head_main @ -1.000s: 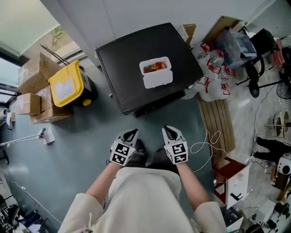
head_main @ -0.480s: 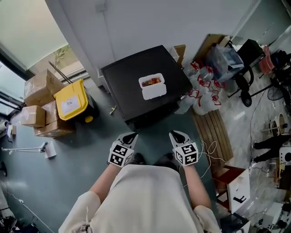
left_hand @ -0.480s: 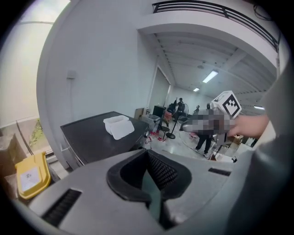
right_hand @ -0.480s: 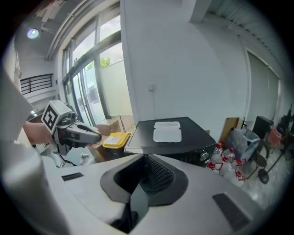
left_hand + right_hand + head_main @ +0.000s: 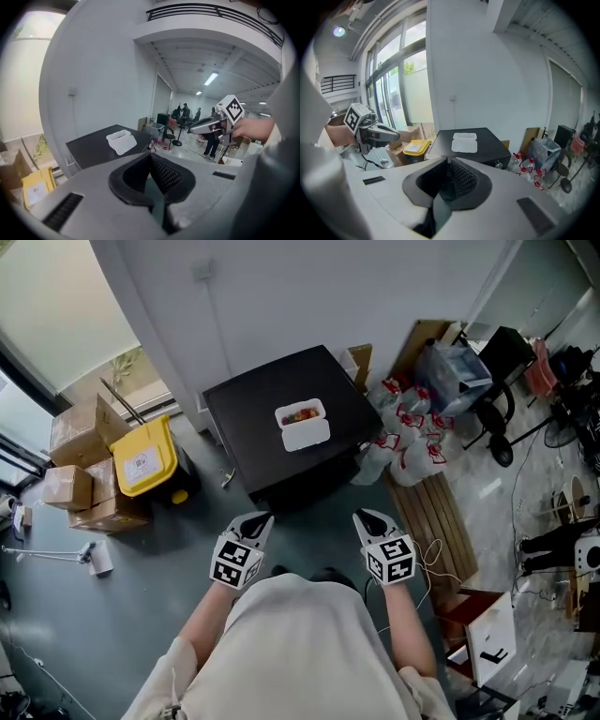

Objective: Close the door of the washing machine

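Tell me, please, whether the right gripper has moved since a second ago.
Yes. The right gripper has shifted rightward, closer to the wooden slatted board on the floor.

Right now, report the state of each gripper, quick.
Left gripper: shut, nothing between its jaws.
Right gripper: shut, nothing between its jaws.

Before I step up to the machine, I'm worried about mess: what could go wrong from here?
The open white food box sits on the black washing machine's flat top; a hard door slam might jolt it and spill. The wooden slatted board on the floor to the right could trip you.
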